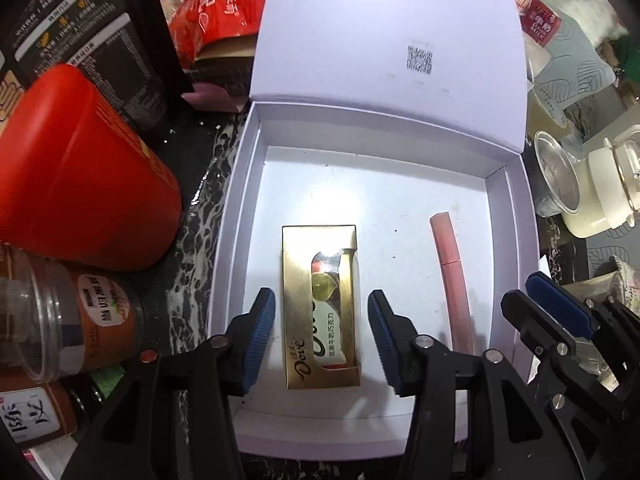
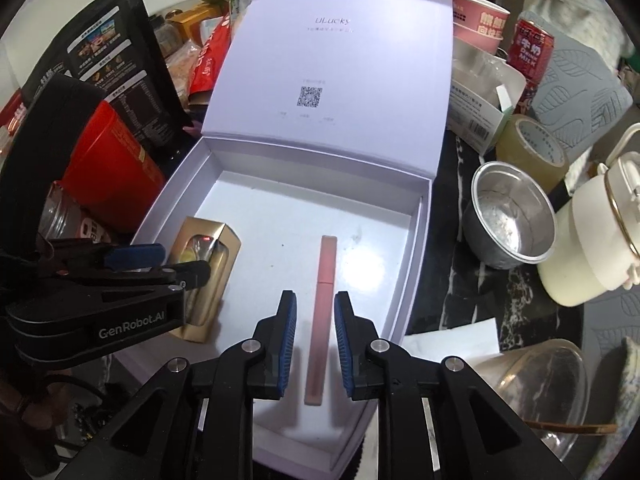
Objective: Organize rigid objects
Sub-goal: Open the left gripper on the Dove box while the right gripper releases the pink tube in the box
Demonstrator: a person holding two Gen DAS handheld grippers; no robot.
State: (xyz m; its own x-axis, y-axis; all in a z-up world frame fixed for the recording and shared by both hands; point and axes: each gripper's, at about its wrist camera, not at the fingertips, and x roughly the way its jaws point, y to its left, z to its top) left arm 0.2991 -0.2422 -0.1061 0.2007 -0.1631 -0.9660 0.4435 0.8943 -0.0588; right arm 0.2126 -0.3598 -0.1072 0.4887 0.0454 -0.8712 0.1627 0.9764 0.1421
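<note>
In the left wrist view my left claw (image 1: 322, 340) stands apart, straddling the gold chocolate box (image 1: 320, 308) lying low centre in the white box (image 1: 516, 216). In the right wrist view my right claw (image 2: 315, 344) gapes around the pink tube (image 2: 320, 316), untouched; I'd lift both claws straight up to avoid nudging either.

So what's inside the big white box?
Inside the white box lie a gold Dove chocolate box and a pink tube, apart. The black grippers cover the floor at the near end.
</note>
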